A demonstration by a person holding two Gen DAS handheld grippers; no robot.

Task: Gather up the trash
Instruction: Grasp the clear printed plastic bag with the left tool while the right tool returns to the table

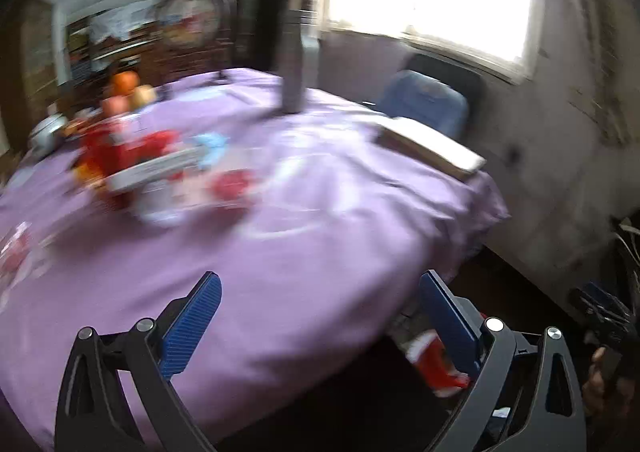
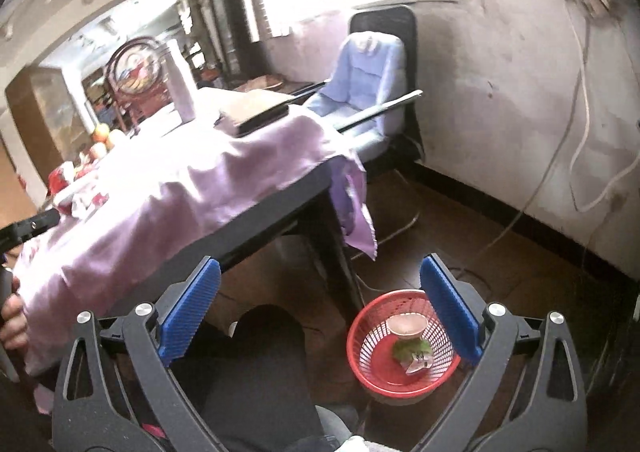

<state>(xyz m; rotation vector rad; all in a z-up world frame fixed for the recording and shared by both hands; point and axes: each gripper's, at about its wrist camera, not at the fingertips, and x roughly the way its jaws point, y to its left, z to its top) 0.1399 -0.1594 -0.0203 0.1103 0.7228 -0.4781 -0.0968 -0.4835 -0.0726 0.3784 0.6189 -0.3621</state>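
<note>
My left gripper (image 1: 320, 316) is open and empty above the near edge of the table with the purple cloth (image 1: 320, 232). Blurred red and white wrappers (image 1: 176, 176) lie on the cloth at the left. My right gripper (image 2: 320, 304) is open and empty over the floor beside the table. A red mesh basket (image 2: 362, 356) stands on the floor by the right fingertip (image 2: 448, 312); it holds a paper cup (image 2: 406, 326) and a green wrapper (image 2: 412, 352). Part of the basket (image 1: 436, 368) shows in the left wrist view under the table edge.
Fruit (image 1: 124, 88), a tall grey bottle (image 1: 294, 60) and a flat book (image 1: 432, 144) stand on the table. A blue padded chair (image 2: 368, 72) sits at the far end. My dark-clad leg (image 2: 260, 372) is below the right gripper. Cables (image 2: 580, 132) hang on the wall.
</note>
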